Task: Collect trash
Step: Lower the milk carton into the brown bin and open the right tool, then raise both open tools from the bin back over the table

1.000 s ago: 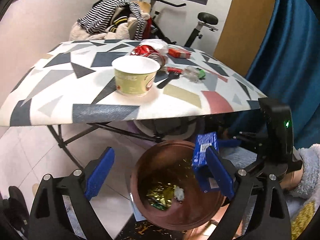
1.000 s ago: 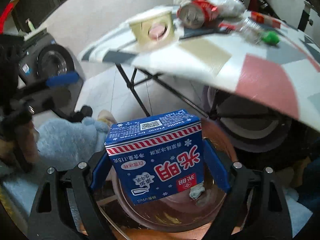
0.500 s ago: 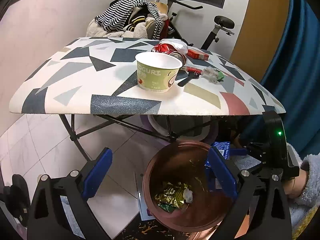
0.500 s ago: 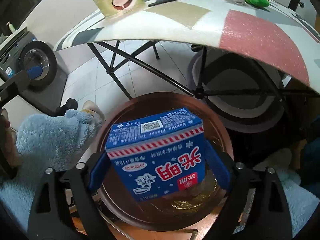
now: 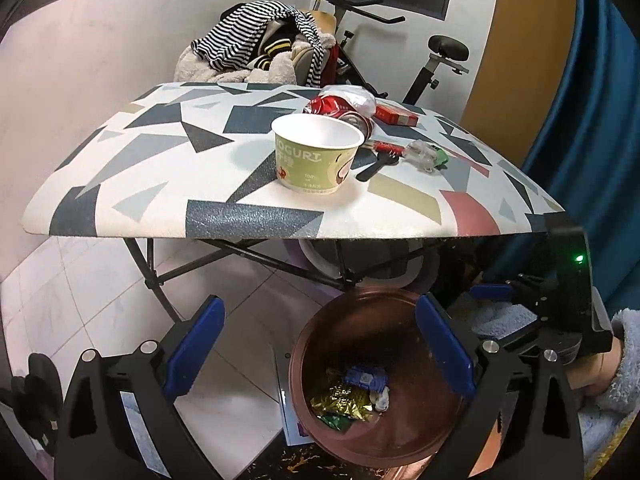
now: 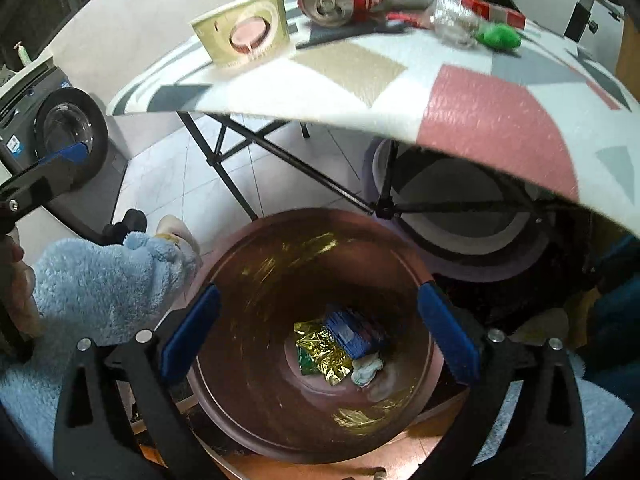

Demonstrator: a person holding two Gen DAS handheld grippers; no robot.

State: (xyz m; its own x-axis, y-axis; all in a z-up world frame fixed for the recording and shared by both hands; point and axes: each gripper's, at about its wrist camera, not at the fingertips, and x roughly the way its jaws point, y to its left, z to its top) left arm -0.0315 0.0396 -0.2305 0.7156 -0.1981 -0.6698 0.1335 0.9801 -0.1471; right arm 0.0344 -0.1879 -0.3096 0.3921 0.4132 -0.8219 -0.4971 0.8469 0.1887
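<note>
On table point(image 5: 160, 168), cup point(image 5: 318, 152) reads "YOGURT" (partly); both jaws released; right's opening, empty.

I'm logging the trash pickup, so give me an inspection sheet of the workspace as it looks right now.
Surface: folding table with a geometric print, trash on its far part.
Job's things: blue carton, gold foil wrapper and a white wad lie in the copper bin. Yogurt cup, red can, red box, clear bottle and black spoon remain on the table.
Clutter: striped clothes piled behind.
Grippers: left gripper open, empty; right gripper opening above the bin, nothing between its jaws.
Cables: nothing seen.
Surroundings: exercise bike, blue curtain, tiled floor.
</note>
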